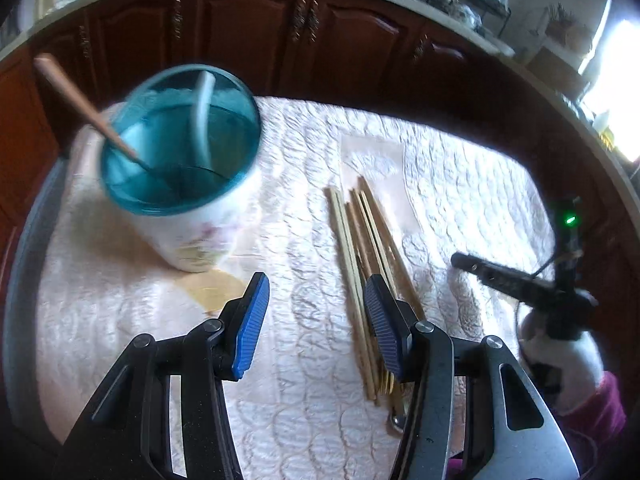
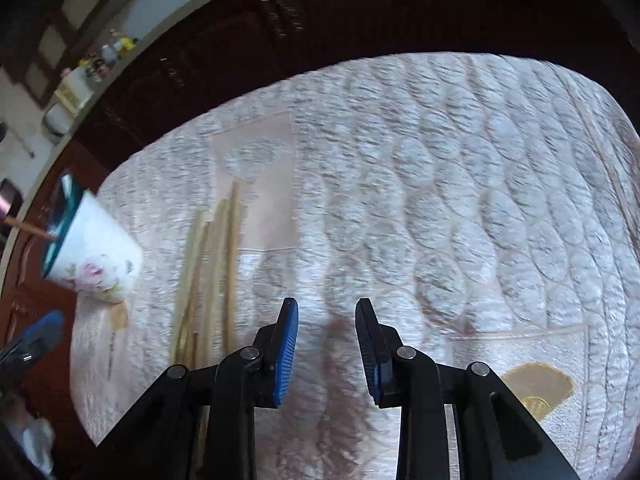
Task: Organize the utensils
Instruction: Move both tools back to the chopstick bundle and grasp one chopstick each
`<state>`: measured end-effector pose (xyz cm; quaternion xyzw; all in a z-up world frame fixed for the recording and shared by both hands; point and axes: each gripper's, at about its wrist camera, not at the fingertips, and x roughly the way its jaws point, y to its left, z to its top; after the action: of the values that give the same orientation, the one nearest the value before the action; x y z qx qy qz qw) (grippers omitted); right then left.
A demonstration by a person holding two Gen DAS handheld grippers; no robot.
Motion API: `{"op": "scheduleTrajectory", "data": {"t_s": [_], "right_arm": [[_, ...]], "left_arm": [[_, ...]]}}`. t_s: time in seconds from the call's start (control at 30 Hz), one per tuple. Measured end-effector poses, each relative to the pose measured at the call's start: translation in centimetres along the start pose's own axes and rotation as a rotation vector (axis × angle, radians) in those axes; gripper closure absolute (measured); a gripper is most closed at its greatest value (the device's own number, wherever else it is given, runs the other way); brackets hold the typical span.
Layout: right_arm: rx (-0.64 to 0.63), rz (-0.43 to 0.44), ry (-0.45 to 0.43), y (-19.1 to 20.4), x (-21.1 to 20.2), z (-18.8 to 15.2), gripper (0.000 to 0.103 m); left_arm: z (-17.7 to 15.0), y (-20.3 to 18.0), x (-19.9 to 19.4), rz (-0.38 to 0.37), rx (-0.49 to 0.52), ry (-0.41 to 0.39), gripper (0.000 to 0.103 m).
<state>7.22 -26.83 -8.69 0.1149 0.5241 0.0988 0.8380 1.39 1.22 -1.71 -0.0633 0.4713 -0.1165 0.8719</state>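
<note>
- The left gripper, black with blue ribbed pads, hung over the table with its jaws spread wide and nothing between them.
- The bundle of pale wooden chopsticks lay flat on the quilted white tablecloth, just beside the left gripper's right-hand pad, which hid part of the bundle's near end.
- A white ceramic cup with a pink flower print and teal inside stood upright to the left of the chopsticks, apart from them.
- Inside the cup leaned a brown wooden-handled utensil and a white utensil; their lower ends were too blurred to tell.
- The right gripper, of the same build, had its jaws part-way apart and empty above bare tablecloth, with the chopsticks to its left.
- In the left wrist view, the right gripper appeared at the right edge, held by a gloved hand with a magenta sleeve.
- Dark wooden cabinet doors stood behind the table.
</note>
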Motion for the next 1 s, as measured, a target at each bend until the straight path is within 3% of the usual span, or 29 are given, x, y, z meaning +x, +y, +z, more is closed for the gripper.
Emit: {"op": "scheduleTrajectory", "data": {"t_s": [0.13,0.3,0.5,0.67,1.0], "right_arm": [[-0.046,0.055,0.003,2.5,0.2,0.1,0.075],[-0.045,0.077,0.006,3.7,0.9,0.5,0.075],[-0.029,0.082,0.01,3.3,1.2,0.7,0.075],[-0.016,0.081,0.019,2.1,0.7,0.6,0.074],[-0.031,0.099,0.027,3.2,1.5,1.2,0.074]], "left_arm": [[0.6,-1.1,2.8,-0.022,0.019,0.027,0.057],[1.9,-1.8,5.6,-0.048,0.006,0.044,0.071],[2.7,-2.3,9.7,-0.013,0.007,0.101,0.085],[2.8,-2.0,12.3,0.024,-0.001,0.153,0.087],[3.9,-2.1,13.6,0.014,-0.002,0.154,0.087]]}}
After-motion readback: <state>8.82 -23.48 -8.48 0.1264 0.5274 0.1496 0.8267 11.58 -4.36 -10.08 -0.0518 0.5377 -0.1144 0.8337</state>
